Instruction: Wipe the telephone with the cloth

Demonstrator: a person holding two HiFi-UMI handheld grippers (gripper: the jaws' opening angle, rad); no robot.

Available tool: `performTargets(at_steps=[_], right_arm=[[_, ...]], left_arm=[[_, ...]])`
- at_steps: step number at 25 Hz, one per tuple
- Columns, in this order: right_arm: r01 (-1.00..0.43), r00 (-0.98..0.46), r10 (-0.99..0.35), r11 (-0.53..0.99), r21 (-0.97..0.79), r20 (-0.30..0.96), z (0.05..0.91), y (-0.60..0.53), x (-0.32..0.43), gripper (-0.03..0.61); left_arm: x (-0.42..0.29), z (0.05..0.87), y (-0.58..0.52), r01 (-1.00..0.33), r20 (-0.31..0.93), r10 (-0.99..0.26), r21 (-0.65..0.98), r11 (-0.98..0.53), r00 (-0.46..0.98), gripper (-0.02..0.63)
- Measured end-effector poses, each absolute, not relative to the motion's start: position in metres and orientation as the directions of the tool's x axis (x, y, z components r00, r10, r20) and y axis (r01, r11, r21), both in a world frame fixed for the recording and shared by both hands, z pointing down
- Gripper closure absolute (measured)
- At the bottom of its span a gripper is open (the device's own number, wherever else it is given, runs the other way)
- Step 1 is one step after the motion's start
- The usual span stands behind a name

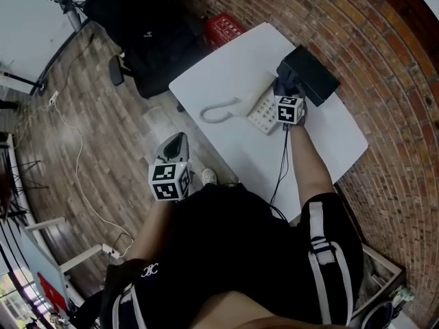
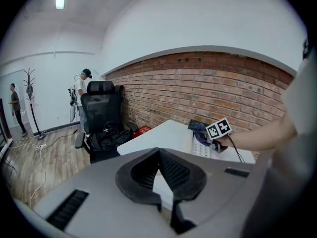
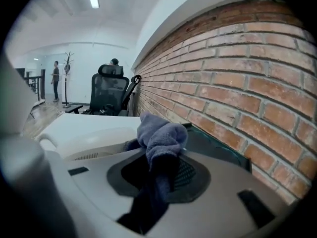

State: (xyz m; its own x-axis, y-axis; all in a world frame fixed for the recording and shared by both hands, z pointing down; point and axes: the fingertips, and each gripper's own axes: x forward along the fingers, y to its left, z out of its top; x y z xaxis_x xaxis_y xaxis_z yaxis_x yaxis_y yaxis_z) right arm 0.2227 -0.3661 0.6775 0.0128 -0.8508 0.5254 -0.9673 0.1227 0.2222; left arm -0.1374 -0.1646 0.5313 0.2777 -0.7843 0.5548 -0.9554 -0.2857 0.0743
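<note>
Your right gripper [image 3: 163, 158] is clamped on the cloth [image 3: 161, 133], which bunches out past the jaws over the far end of the telephone [image 1: 263, 113]. The telephone lies on the table [image 1: 226, 67] at about 1 o'clock from you. Its long axis runs roughly 7 to 1 o'clock, and its far end points at the box [image 1: 309, 74]. The cord [image 1: 218, 112] curls off toward 9 o'clock. Your left gripper [image 2: 159, 157] hangs off the table at 8 o'clock of the telephone, with its jaws together and nothing between them.

One telephone [image 1: 263, 112], one cloth [image 3: 161, 133], one table [image 1: 226, 74], two tools [image 1: 177, 141] [image 1: 289, 89]
</note>
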Motion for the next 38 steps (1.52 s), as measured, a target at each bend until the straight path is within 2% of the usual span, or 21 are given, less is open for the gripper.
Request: performTargets(at_steps=[4, 11, 16, 22, 30, 38], right_arm=[[-0.948, 0.004, -0.845, 0.167, 0.271, 0.535, 0.679, -0.367, 0.211, 0.5], [-0.949, -0.092, -0.797, 0.252, 0.19, 0.597, 0.691, -0.345, 0.179, 0.5], [-0.922, -0.123, -0.79, 0.316, 0.226, 0.601, 0.7, -0.318, 0.156, 0.5], [-0.919, -0.156, -0.759, 0.347, 0.189, 0.633, 0.706, -0.3, 0.135, 0.499], [-0.858, -0.184, -0.733, 0.444, 0.256, 0.655, 0.716, -0.269, 0.105, 0.497], [-0.834, -0.263, -0.677, 0.518, 0.191, 0.687, 0.725, -0.237, 0.086, 0.496]], left_arm=[[-0.144, 0.533, -0.163, -0.962, 0.555, -0.79, 0.079, -0.262, 0.261, 0.614], [-0.144, 0.533, -0.163, -0.961, 0.546, -0.793, 0.104, -0.258, 0.272, 0.614], [-0.143, 0.537, -0.158, -0.958, 0.548, -0.787, 0.117, -0.261, 0.281, 0.614], [-0.145, 0.537, -0.157, -0.956, 0.541, -0.789, 0.134, -0.262, 0.292, 0.614], [-0.144, 0.537, -0.16, -0.951, 0.529, -0.791, 0.151, -0.269, 0.307, 0.614], [-0.141, 0.537, -0.16, -0.946, 0.525, -0.787, 0.174, -0.273, 0.324, 0.614]])
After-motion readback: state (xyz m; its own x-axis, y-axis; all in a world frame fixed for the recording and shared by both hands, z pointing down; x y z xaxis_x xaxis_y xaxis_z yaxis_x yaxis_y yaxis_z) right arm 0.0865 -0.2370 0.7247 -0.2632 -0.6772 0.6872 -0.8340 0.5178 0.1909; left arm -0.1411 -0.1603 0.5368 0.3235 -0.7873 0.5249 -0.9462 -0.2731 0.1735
